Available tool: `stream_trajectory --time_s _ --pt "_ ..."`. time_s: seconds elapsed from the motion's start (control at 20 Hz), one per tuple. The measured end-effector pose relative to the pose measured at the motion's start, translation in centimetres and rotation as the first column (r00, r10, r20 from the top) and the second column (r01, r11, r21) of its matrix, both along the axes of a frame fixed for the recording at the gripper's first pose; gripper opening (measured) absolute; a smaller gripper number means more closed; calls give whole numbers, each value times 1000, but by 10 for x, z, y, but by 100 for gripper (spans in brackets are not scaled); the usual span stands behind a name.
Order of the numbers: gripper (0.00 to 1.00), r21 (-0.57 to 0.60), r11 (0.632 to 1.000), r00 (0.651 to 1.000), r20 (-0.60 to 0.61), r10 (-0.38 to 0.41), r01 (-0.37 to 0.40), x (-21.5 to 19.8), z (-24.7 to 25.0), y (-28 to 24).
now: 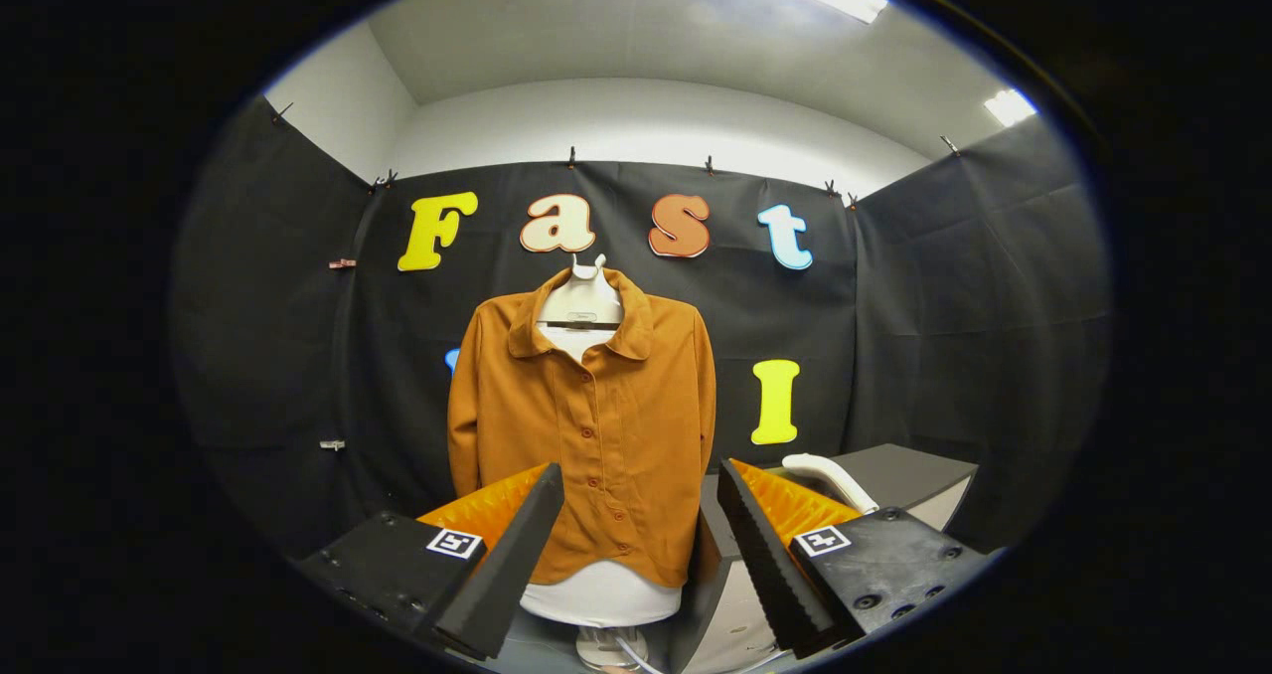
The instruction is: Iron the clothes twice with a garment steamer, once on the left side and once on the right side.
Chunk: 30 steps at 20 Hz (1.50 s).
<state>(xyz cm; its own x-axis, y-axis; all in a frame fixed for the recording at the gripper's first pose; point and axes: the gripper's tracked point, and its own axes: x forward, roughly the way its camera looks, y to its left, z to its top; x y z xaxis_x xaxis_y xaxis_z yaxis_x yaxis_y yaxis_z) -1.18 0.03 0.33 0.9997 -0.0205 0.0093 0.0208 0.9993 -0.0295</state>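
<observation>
An orange-brown button shirt (pixel 586 425) hangs upright on a white mannequin torso (pixel 602 594) straight ahead of my fingers, with its collar up and its sleeves down. A white garment steamer handle (pixel 828 479) lies on a dark table top (pixel 909 470) to the right, just beyond my right finger. My gripper (pixel 641 495) is open, its two fingers spread wide with nothing between them. The shirt's lower half shows in the gap between the fingers, some way off.
The white stand base and a cable (pixel 621 649) sit under the torso. A light cabinet side (pixel 735 614) of the table stands close behind my right finger. Black cloth walls close the booth at the back and on both sides.
</observation>
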Motion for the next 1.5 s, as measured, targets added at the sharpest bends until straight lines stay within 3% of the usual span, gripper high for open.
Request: stream_trajectory --time_s 0.35,0.8,1.15,1.5 --pt "98 14 999 999 14 -32 32 0 1 0" --pt "98 -17 985 984 -41 -172 172 -11 -16 -24" --pt "98 -15 956 955 -34 -295 294 7 -18 -94" --pt "98 -32 940 936 -87 -342 341 75 -39 -191"
